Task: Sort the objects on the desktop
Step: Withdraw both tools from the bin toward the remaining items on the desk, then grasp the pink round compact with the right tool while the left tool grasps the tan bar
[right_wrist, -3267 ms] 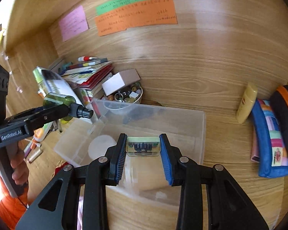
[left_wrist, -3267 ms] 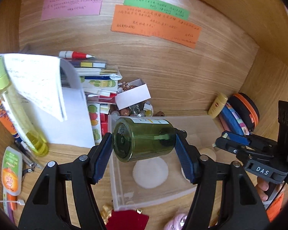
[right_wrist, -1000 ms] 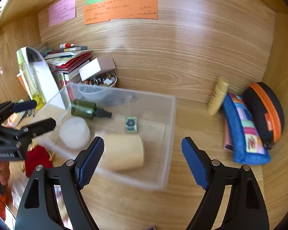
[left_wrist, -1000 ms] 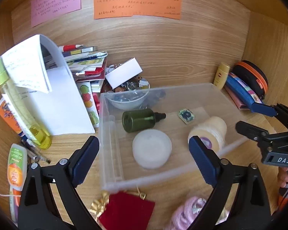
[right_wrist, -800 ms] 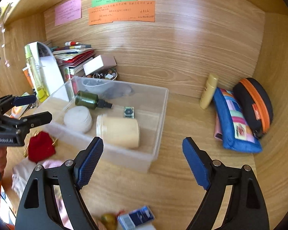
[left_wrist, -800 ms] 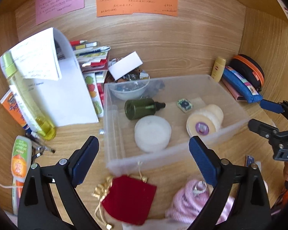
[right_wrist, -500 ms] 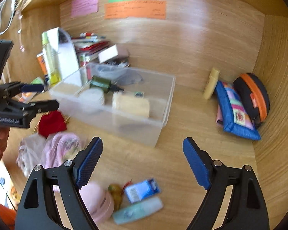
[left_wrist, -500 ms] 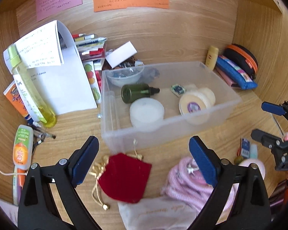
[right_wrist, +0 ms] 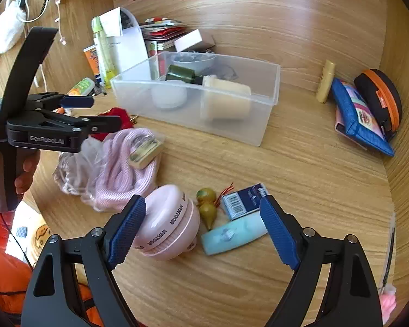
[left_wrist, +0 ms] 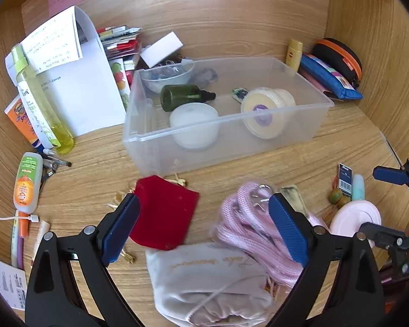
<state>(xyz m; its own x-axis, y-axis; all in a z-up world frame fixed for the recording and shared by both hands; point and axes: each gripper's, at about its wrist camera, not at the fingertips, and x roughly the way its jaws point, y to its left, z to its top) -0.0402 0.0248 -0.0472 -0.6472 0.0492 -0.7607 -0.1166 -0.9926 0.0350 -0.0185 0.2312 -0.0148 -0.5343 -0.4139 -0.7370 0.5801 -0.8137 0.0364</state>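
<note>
Left claw: you have it wide open and holding nothing, low in the frame above the red pouch and the pink rope
Right claw: also spread wide and empty, at the bottom of its view, with the pink round case just beside its left pad
Bin: the clear plastic bin sits in the middle of the tabletop, toward the back wall
Already sorted: inside the bin you can see a green bottle, a white round jar, a cream tub on its side, and a small chip-like piece
Still loose in front: the red pouch, the pink rope in its clear bag, a pale cloth bag, the pink round case, two small gourds, a blue card pack and a light blue tube
Still loose at the sides: bottles and pens at the left of the left view, pencil cases at the right
Progress: by my judgement you are under halfway; only four things are binned and far more lie outside
</note>
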